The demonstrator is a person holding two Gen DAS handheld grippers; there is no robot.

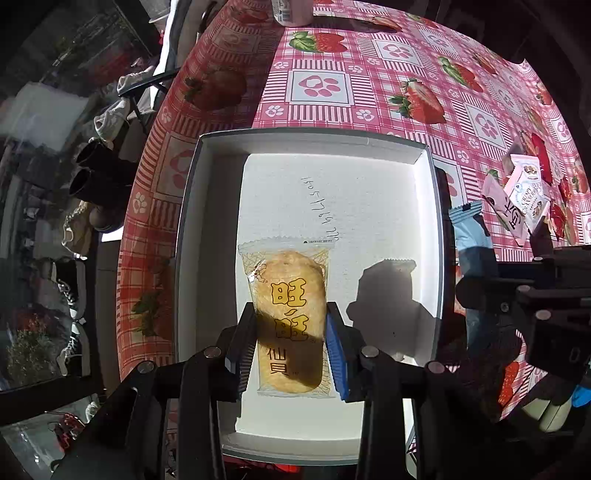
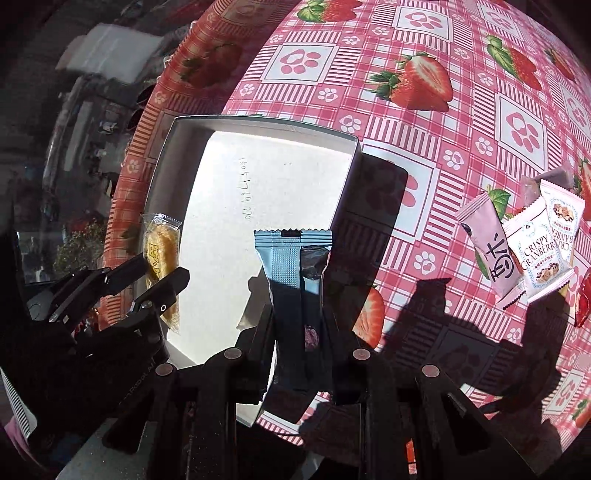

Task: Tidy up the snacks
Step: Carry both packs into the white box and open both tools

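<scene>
My left gripper [image 1: 290, 332] is shut on a clear packet with a yellow rice cracker [image 1: 288, 291] and holds it above the white box [image 1: 388, 147]. The same packet [image 2: 162, 251] and the left gripper [image 2: 155, 273] show in the right wrist view, over the box's left side. My right gripper [image 2: 297, 321] is shut on a light blue snack packet [image 2: 284, 262] and holds it over the right part of the white box [image 2: 258, 123]. That blue packet [image 1: 471, 236] also shows in the left wrist view, right of the box.
Several pink and white snack packets [image 2: 532, 247] lie on the strawberry tablecloth [image 2: 424, 147] to the right; they also show in the left wrist view [image 1: 517, 195]. The table edge drops off to the left of the box. A bottle [image 1: 291, 11] stands at the far edge.
</scene>
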